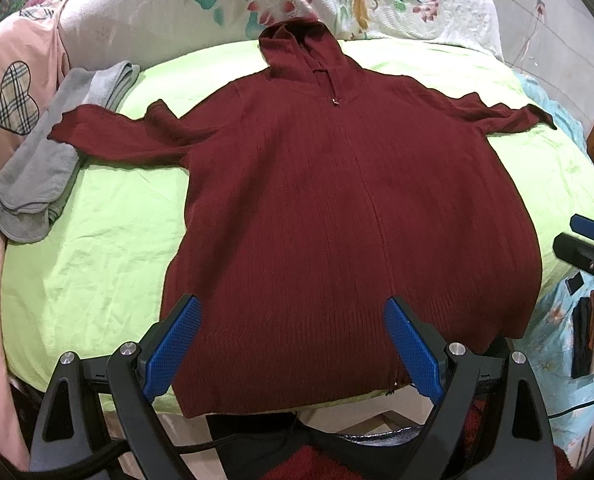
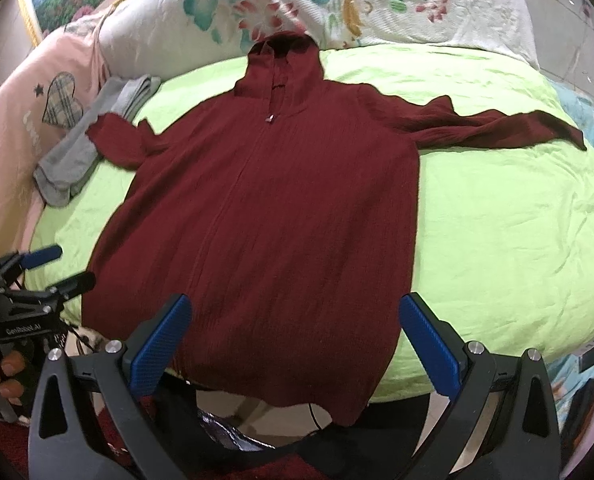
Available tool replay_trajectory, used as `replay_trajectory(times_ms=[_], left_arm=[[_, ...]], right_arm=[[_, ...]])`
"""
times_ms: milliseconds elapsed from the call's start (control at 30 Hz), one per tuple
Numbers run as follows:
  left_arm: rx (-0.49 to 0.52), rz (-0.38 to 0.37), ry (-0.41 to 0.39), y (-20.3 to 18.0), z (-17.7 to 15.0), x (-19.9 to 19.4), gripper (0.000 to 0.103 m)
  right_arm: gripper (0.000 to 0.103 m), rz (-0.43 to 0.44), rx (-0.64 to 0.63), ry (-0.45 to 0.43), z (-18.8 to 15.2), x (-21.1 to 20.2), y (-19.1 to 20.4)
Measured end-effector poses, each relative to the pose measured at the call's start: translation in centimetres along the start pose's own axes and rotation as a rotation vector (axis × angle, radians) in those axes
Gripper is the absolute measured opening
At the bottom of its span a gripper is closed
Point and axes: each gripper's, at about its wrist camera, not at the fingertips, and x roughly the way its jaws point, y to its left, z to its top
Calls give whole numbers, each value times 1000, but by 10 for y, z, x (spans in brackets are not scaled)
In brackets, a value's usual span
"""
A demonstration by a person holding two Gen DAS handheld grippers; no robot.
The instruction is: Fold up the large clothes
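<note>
**newbie:** Two grippers, left gripper (image 1: 291,330) and right gripper (image 2: 295,330), both spread wide, holding nothing. Maroon zip hoodie (image 1: 337,208) lies flat on the green bedsheet (image 1: 97,248), sleeves out. First move?

**oldhand:** I'd pinch a sleeve cuff (image 2: 565,132) and fold inward, keeping the hem square.

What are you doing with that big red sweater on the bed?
A person holds a hand-held gripper in each hand. The red hooded sweater lies flat on the green sheet, sleeves spread. The left hand-held gripper and right hand-held gripper hover open near its bottom hem. No fold has been made yet.
</note>
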Motion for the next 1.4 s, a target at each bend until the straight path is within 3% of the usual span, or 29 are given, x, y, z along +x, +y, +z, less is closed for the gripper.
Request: replay_trajectory(times_ms=[167, 433, 533, 600, 667, 800, 867, 1133, 1300, 1400], left_arm=[[-12, 15, 7, 7, 9, 11, 93], [-29, 17, 30, 13, 21, 27, 93], [-19, 33, 47, 12, 23, 33, 93], [-24, 35, 66, 13, 26, 39, 93], [-21, 37, 84, 13, 28, 43, 93], [-14, 46, 103, 12, 34, 51, 93], [-15, 43, 118, 10, 37, 57, 93], [12, 59, 183, -4, 53, 84, 93], [13, 43, 211, -15, 67, 103, 93], [25, 41, 228, -21, 74, 113, 93]], right_arm=[[103, -7, 85, -31, 15, -3, -31], [102, -14, 295, -108, 40, 0, -114], [92, -46, 371, -103, 48, 6, -143], [90, -52, 433, -129, 56, 10, -171], [78, -49, 492, -148, 63, 14, -197], [71, -90, 599, -205, 82, 14, -257], [62, -118, 650, -223, 93, 19, -286], [58, -140, 839, -328, 139, 43, -395], [56, -149, 957, -333, 157, 72, -448], [48, -224, 983, -308, 165, 87, -472]])
